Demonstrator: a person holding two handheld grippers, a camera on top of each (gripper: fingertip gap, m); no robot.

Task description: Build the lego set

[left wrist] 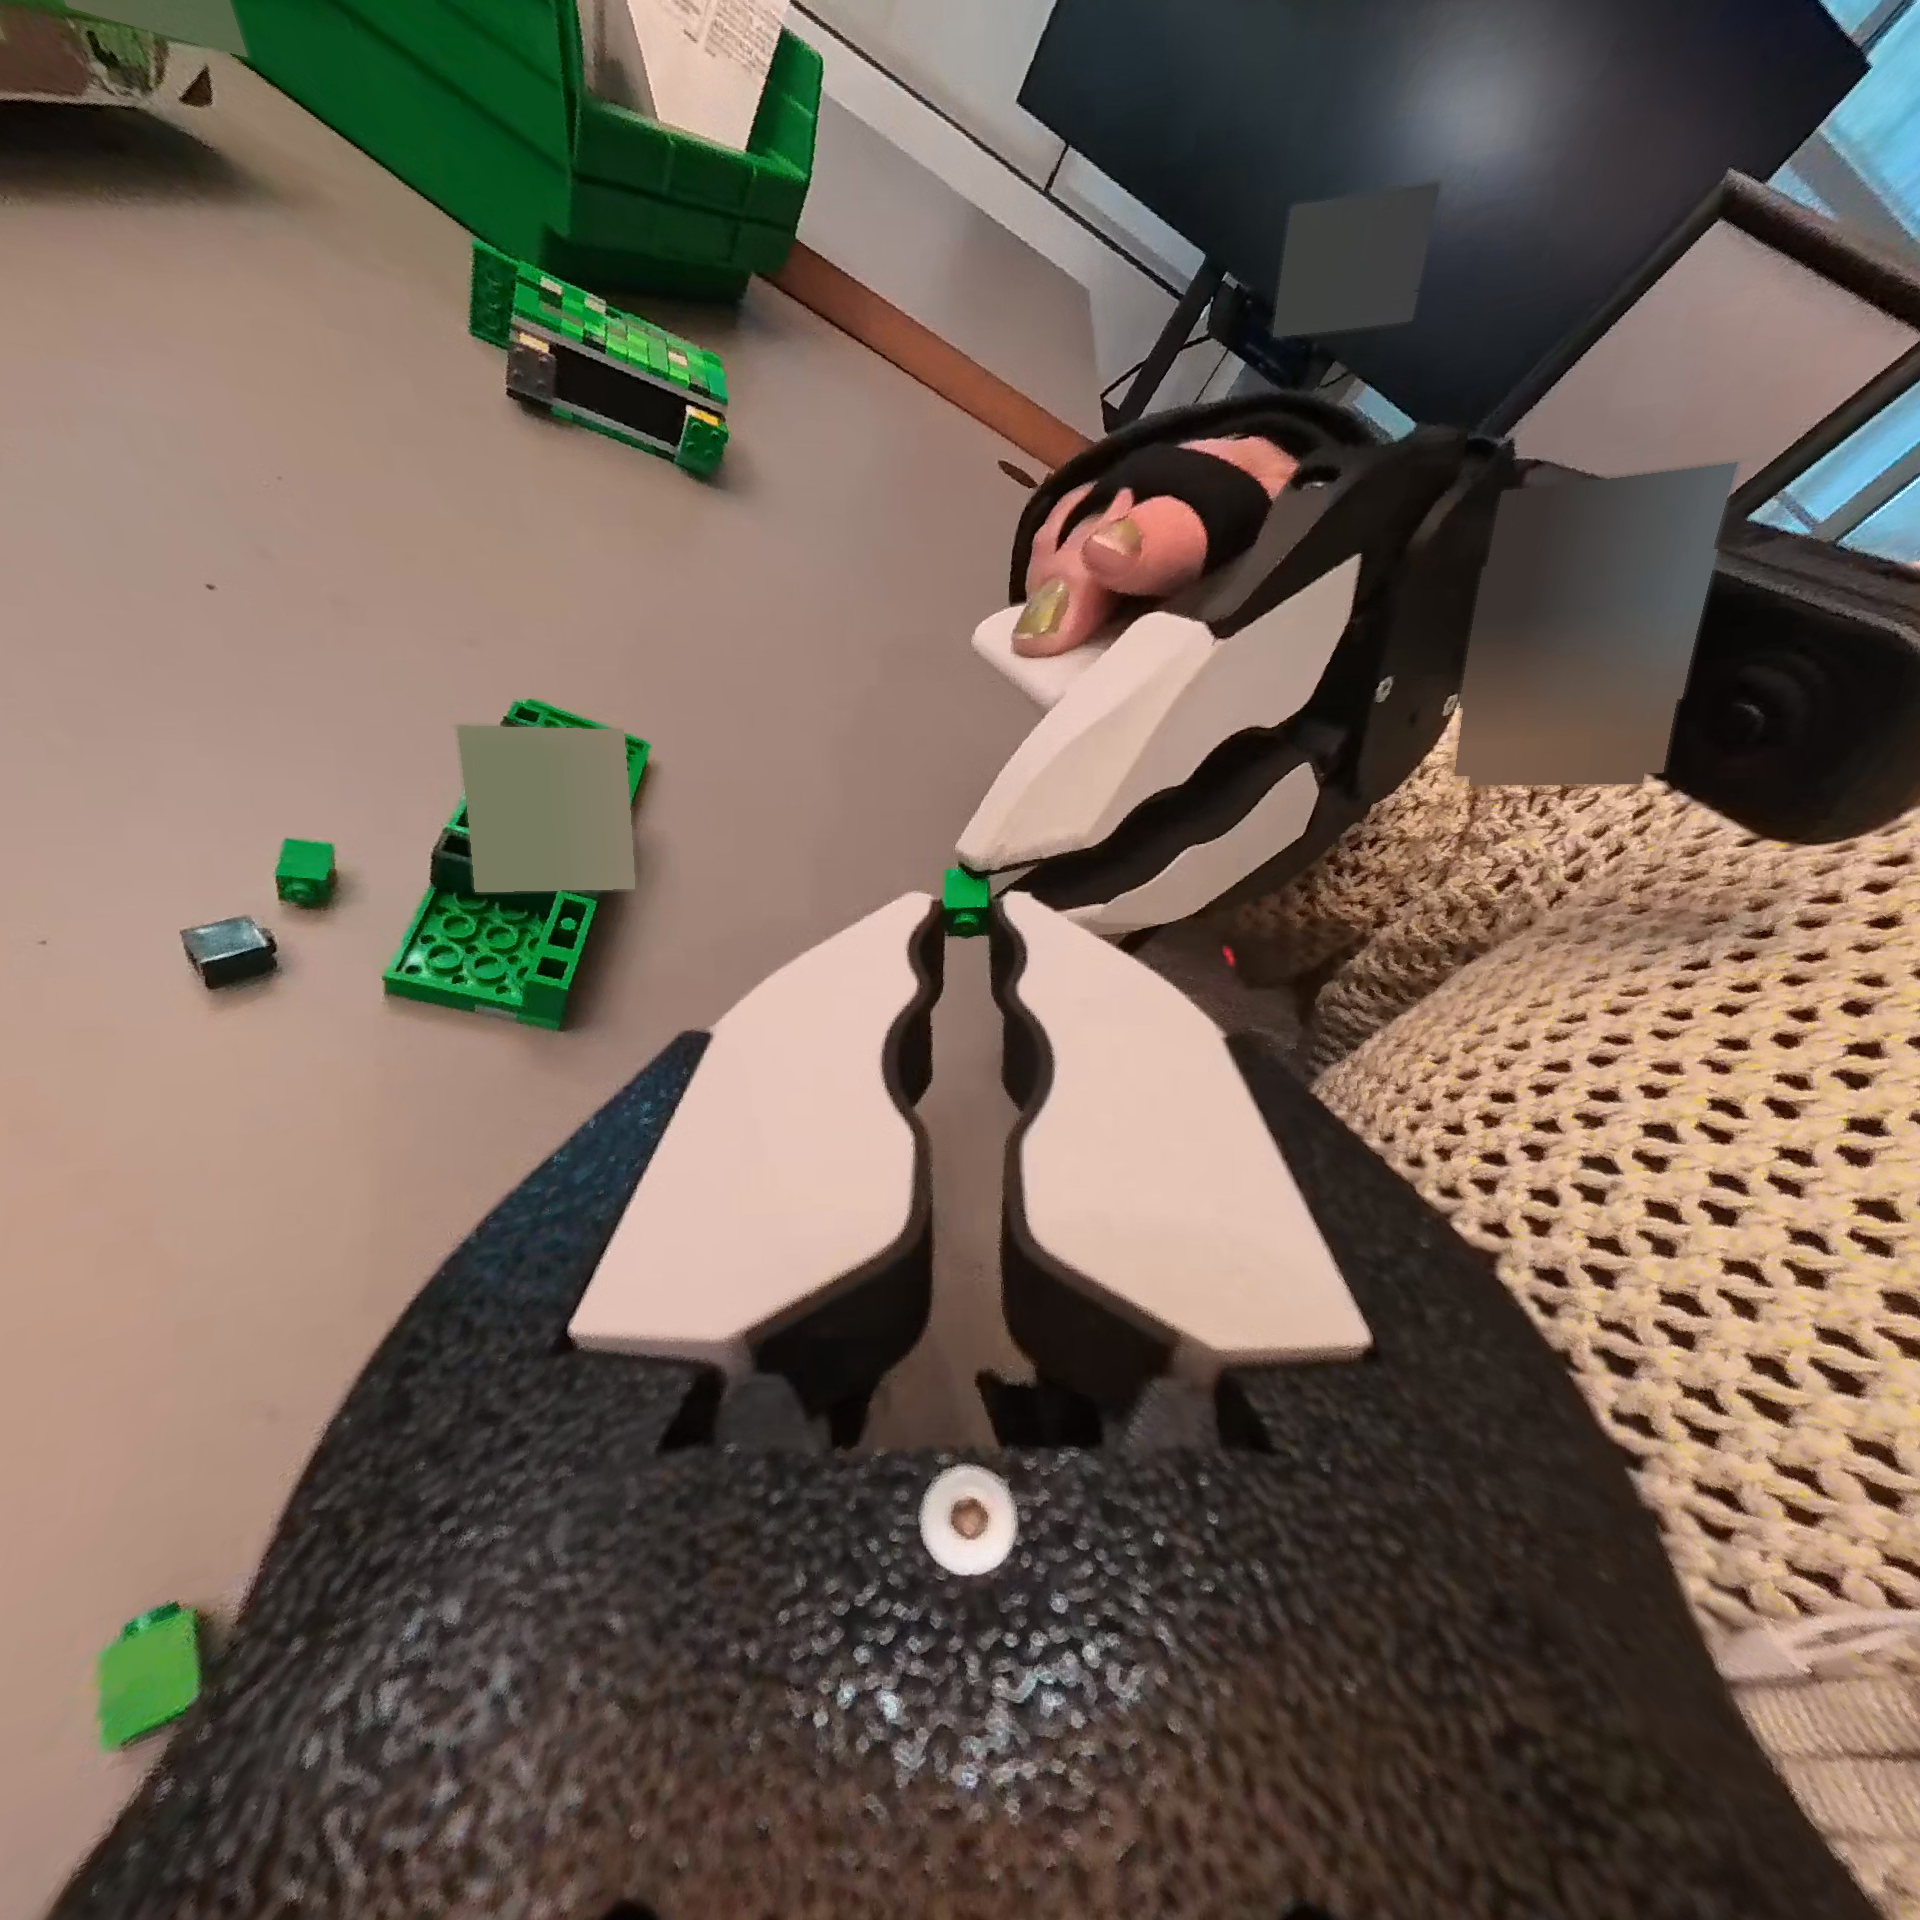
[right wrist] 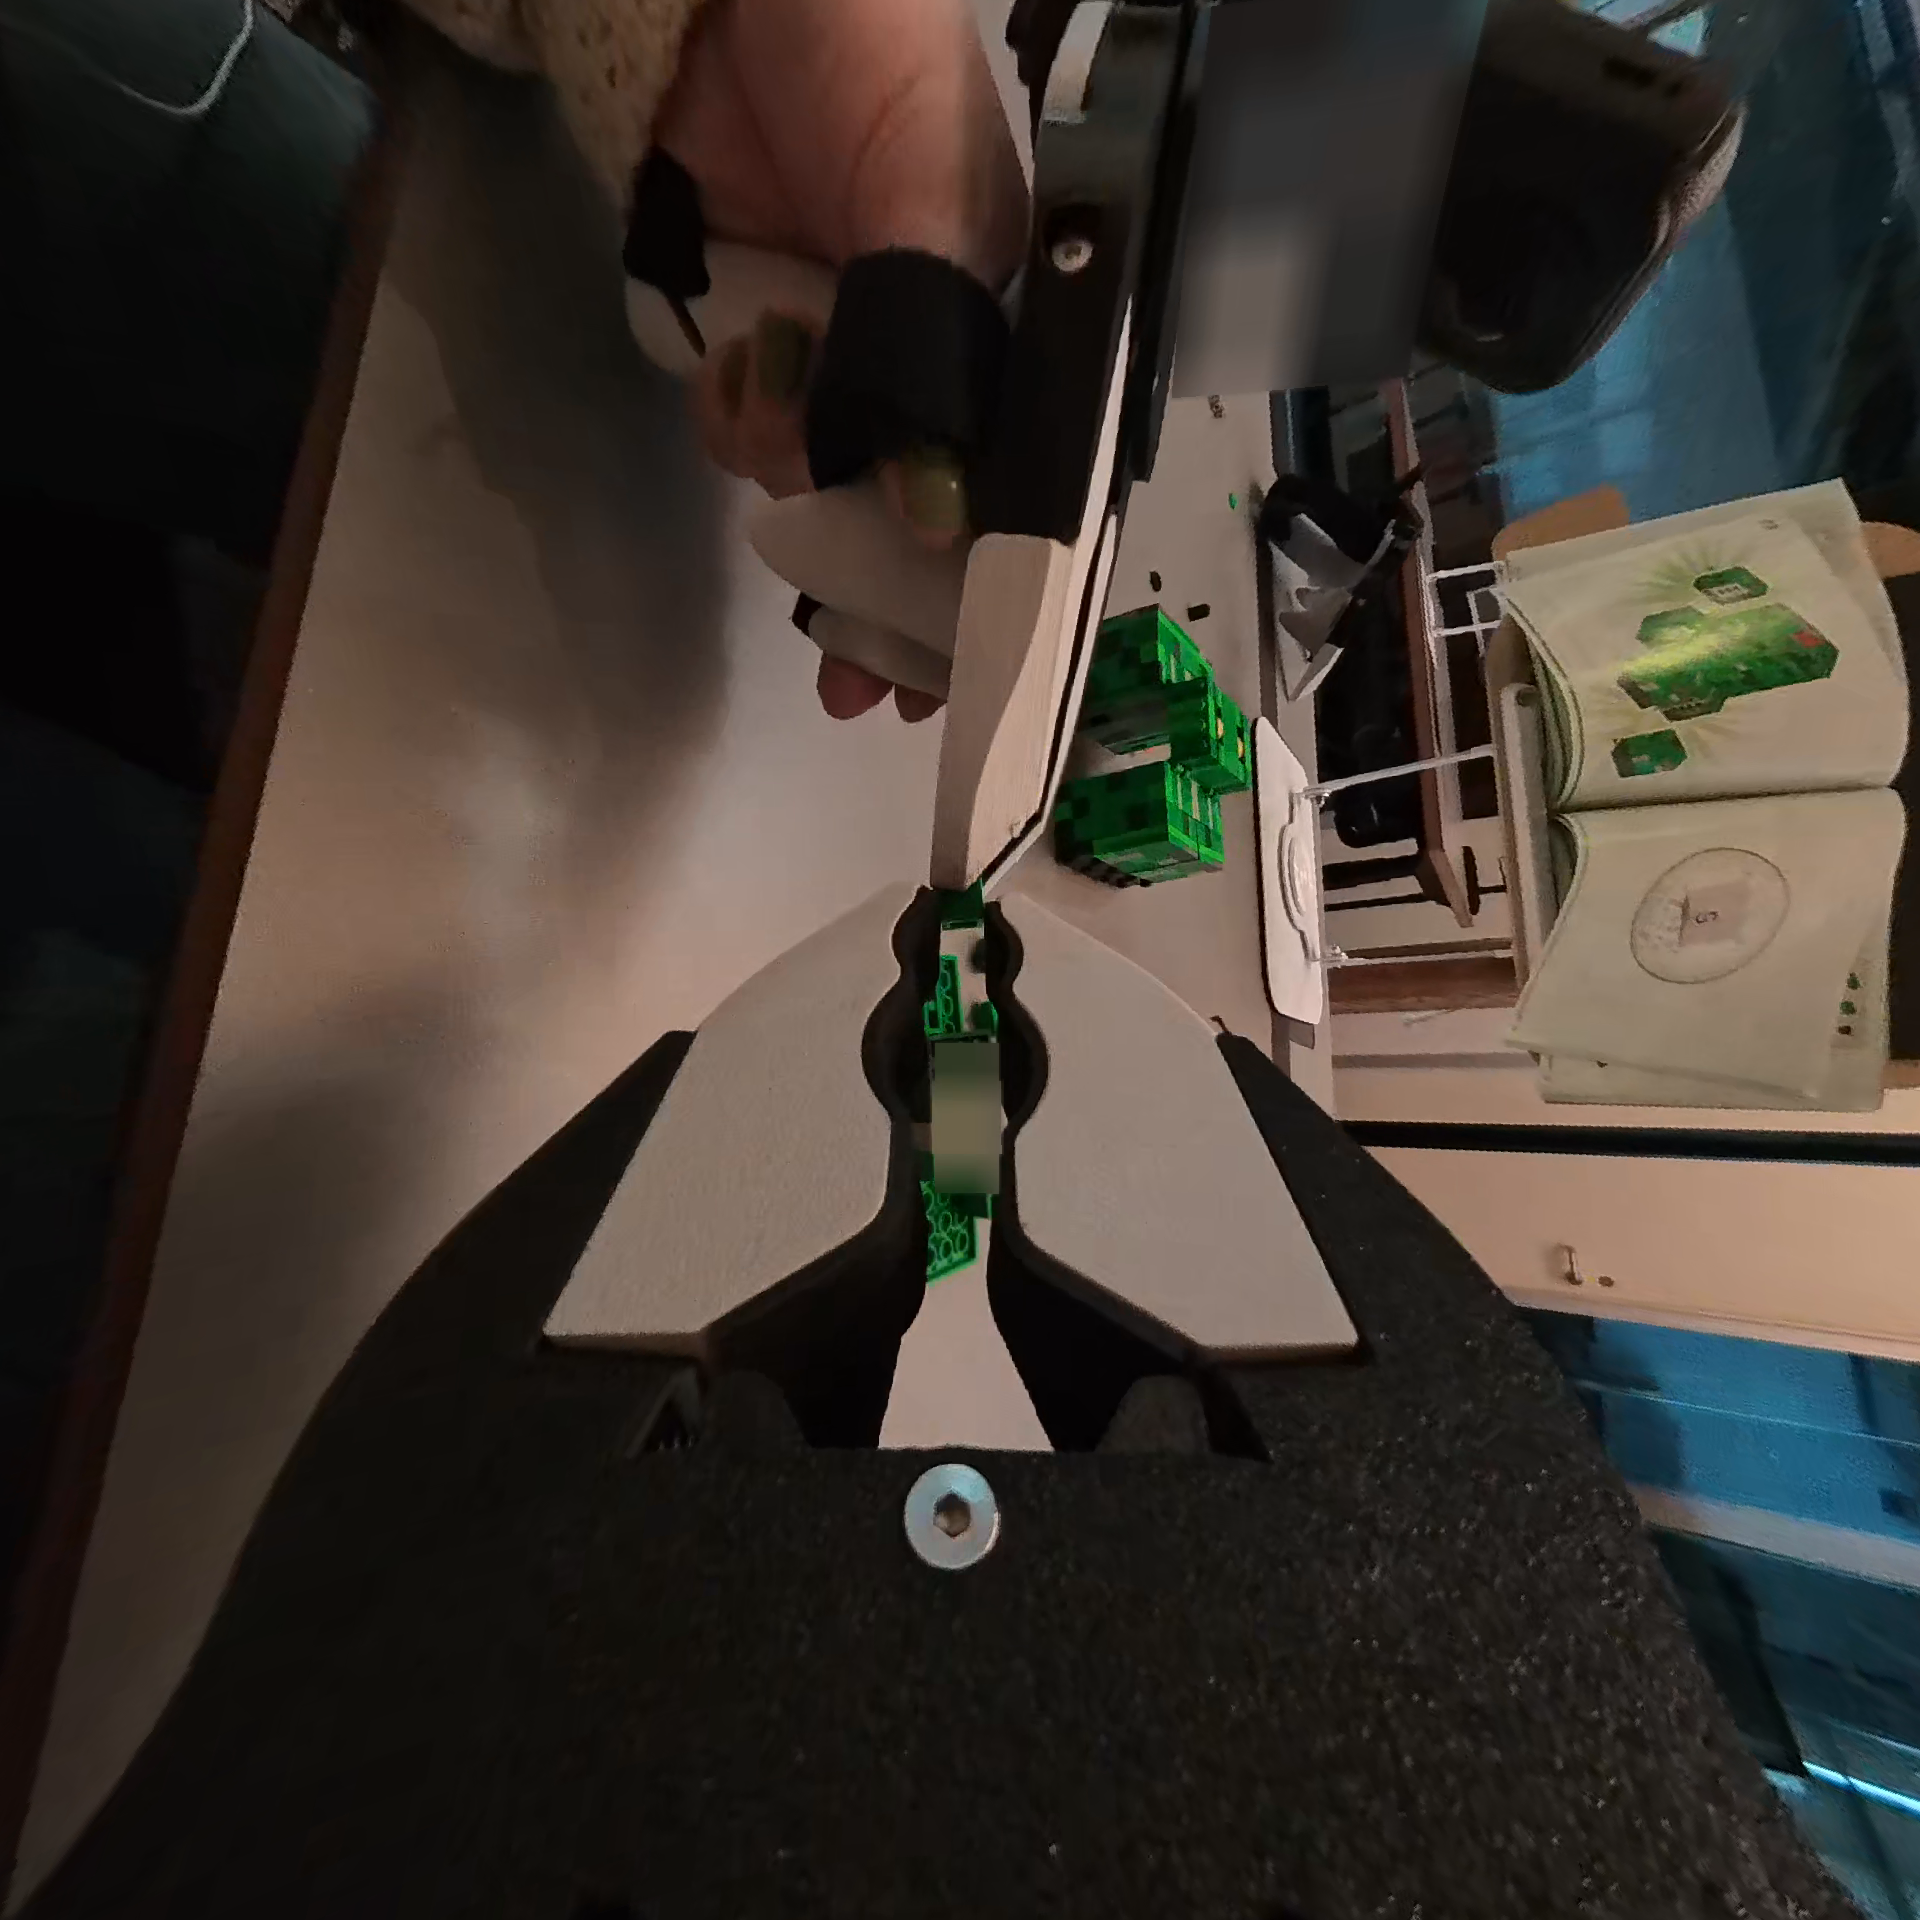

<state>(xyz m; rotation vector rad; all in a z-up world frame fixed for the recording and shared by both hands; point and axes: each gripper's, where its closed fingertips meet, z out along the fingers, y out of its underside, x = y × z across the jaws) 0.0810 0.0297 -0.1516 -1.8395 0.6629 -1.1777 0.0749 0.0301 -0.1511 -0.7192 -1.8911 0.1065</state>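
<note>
My left gripper (left wrist: 966, 920) is shut on a small green brick (left wrist: 964, 902) and holds it above the table. My right gripper (left wrist: 992, 878) comes in from the right, and its tips close on the same brick from above. In the right wrist view, my right gripper (right wrist: 956, 914) has a bit of the green brick (right wrist: 964, 906) between its tips. There the left gripper (right wrist: 961, 878) stands edge-on just above it. An upside-down green plate assembly (left wrist: 488, 956) lies on the table to the left. It also shows through the right gripper's gap (right wrist: 951, 1236).
On the beige table (left wrist: 260, 623) lie a loose green brick (left wrist: 305, 869), a grey brick (left wrist: 229, 948), a green-and-black panel (left wrist: 613, 369), a green box (left wrist: 623, 135) and a green piece (left wrist: 151, 1688). Green blocky builds (right wrist: 1153, 748) and an open booklet on a stand (right wrist: 1704, 790) sit farther off. Left tips and right tips are each some 15 cm from the green piece (left wrist: 151, 1688).
</note>
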